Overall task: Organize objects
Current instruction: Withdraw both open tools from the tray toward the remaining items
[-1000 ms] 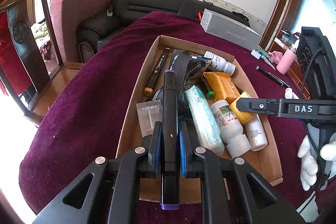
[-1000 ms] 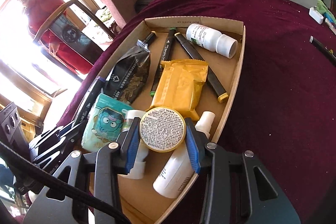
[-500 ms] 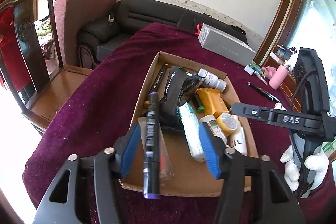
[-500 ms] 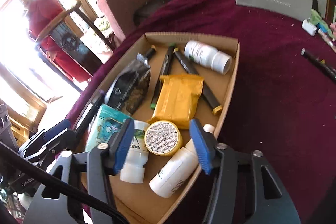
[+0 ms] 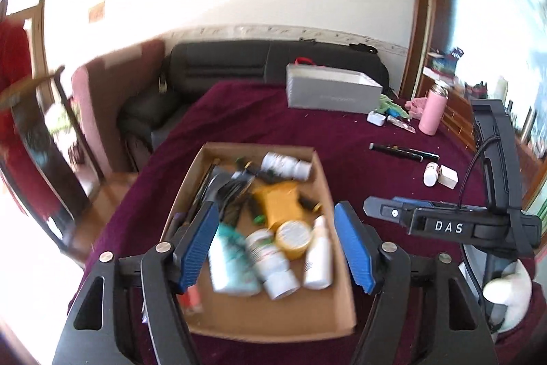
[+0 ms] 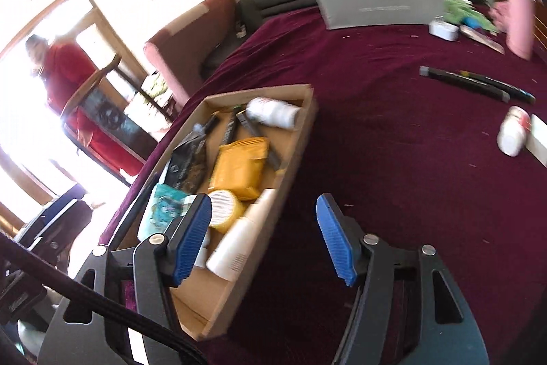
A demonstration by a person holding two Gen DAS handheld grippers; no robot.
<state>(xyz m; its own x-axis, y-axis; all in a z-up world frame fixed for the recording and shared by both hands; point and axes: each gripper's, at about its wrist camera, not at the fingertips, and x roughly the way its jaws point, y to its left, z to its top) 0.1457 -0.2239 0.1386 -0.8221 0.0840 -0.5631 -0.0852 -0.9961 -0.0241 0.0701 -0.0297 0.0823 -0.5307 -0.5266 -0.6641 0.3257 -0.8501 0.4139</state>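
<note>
A cardboard tray (image 5: 328, 180) on the maroon cloth holds a yellow round tin (image 5: 293, 234), a yellow packet (image 5: 278, 202), white bottles (image 5: 273, 265), a teal pack (image 5: 229, 259) and dark markers. My left gripper (image 5: 275, 248) hovers above the tray's near end; its jaws are opening and nothing is between the pads. My right gripper (image 6: 263, 240) hangs over the tray's right wall (image 6: 297, 139), jaws opening too, and it is empty. The tin (image 6: 222, 209) lies in the tray just behind its left finger. The right gripper's fingers (image 5: 393, 212) show at the right of the left wrist view.
Loose on the cloth to the right lie two dark markers (image 6: 475, 82), a small white bottle (image 6: 512, 134) and a white block. A grey box (image 6: 379, 0), a pink bottle (image 6: 519, 19) and small items stand at the far side. A person in red (image 6: 65, 67) stands behind a wooden chair.
The left gripper let go of the purple-ended marker, the right let go of the yellow tin. Both opened wide and pulled back and up from the tray.
</note>
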